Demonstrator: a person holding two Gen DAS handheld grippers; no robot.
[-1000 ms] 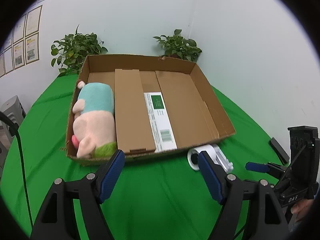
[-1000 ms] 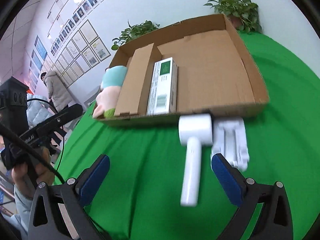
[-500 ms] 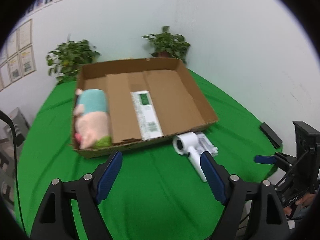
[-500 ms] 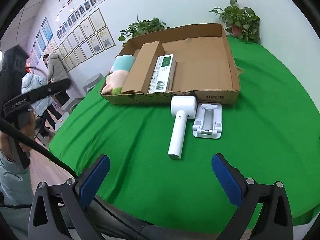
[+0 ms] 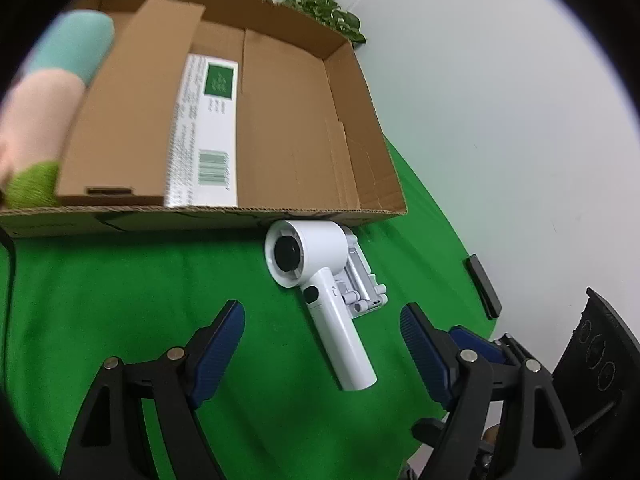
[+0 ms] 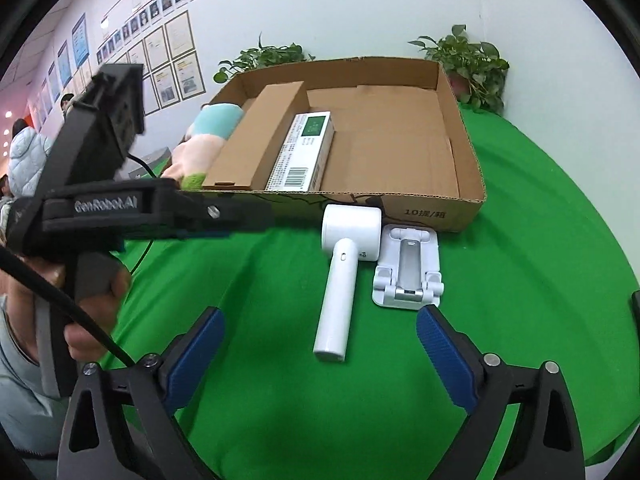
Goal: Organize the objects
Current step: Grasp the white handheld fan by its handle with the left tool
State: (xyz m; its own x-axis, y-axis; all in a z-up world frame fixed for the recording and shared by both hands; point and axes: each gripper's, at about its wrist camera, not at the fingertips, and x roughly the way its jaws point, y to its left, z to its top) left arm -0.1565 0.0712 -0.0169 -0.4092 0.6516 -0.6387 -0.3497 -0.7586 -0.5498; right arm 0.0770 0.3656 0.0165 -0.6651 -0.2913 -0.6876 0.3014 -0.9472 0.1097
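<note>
The right hand-held gripper (image 6: 318, 354) is wide open and holds nothing; its jaws have just been closing a little, with only air between them. The left hand-held gripper (image 5: 322, 340) is open too, about two thirds of the way, and holds nothing.

On the green desk (image 6: 240, 380) lies a white hair dryer (image 6: 344, 272); its handle end points at the right hand-held gripper and sits just past the blue pads, a little left of the middle. In the left view the handle (image 5: 344, 340) lies between the two blue pads but in front of them; nothing touches it yet.

Just beside the dryer, on its right, is a white folding stand (image 6: 408, 268); it sits very close, maybe touching the dryer's head.

Behind both is the cardboard box (image 6: 460, 200); the dryer's round head is right up against its front wall. Inside are a plush pig (image 6: 200, 144), a brown carton (image 6: 260, 136) and a white packet (image 6: 306, 152).

What could go wrong, I think: both hand-held grippers aim at the same dryer, so they may bump; the handle is round and smooth, so it may roll or slip from the pads; a grab that is too wide may catch the stand too.
</note>
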